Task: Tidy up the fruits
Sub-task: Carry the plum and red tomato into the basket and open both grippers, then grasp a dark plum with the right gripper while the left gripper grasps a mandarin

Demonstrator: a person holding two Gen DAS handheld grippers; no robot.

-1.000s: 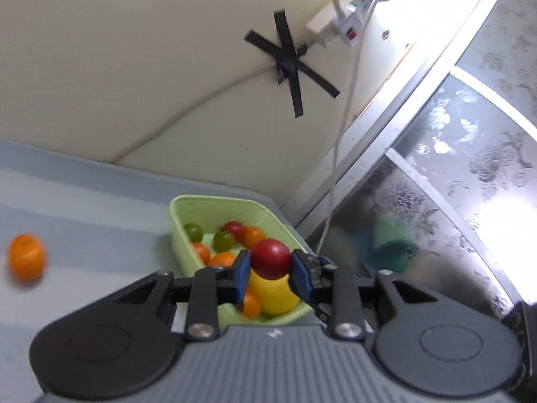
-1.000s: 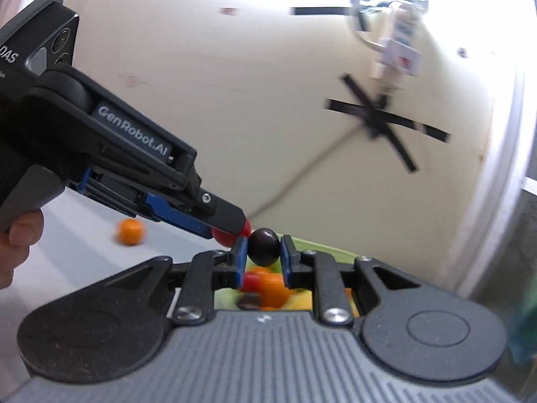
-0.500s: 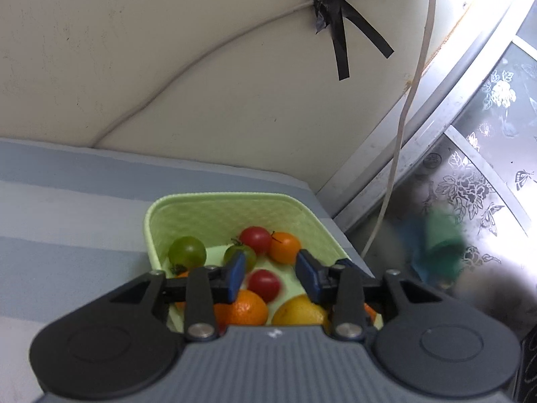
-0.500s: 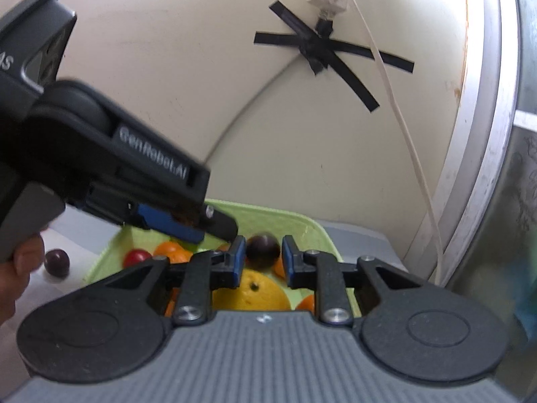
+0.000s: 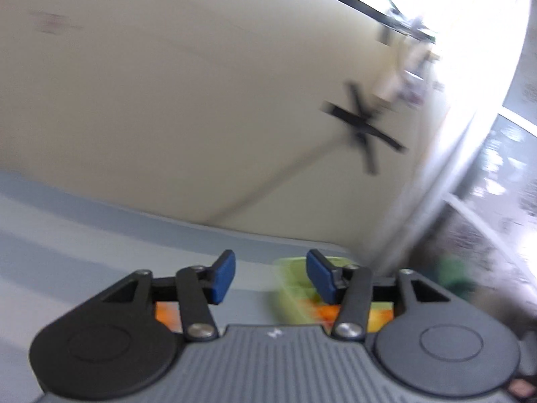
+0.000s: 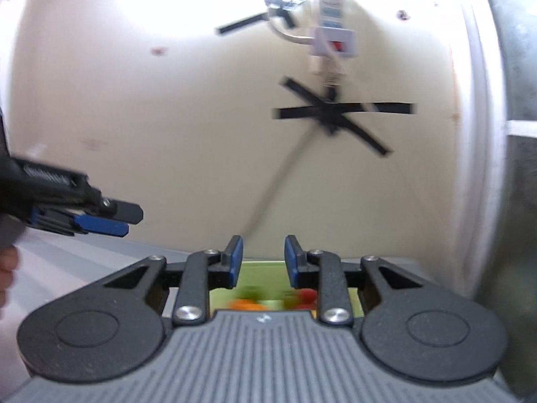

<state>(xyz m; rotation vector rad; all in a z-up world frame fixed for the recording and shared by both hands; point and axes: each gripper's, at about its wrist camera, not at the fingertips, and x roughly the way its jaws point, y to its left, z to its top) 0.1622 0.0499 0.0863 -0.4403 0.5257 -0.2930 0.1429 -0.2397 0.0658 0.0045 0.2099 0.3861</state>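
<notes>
My left gripper [image 5: 270,277] is open and empty, raised above the striped table. The light green basket [image 5: 290,268] with orange and yellow fruit lies low right behind its right finger, blurred. An orange fruit [image 5: 166,314] shows under the left finger. My right gripper [image 6: 261,263] is open and empty above the same basket [image 6: 261,267], where orange, green and red fruits [image 6: 303,295] show blurred below the fingers. The left gripper [image 6: 104,220] also shows at the left of the right wrist view.
A cream wall [image 6: 167,117] with black tape crosses [image 6: 339,114] and a white power strip [image 6: 332,33] rises behind the table [image 5: 84,235]. A window frame [image 5: 446,174] and patterned glass stand on the right.
My right gripper let go of the dark fruit and opened. Both grippers lifted and tilted up away from the basket; the left one moved off to the left.
</notes>
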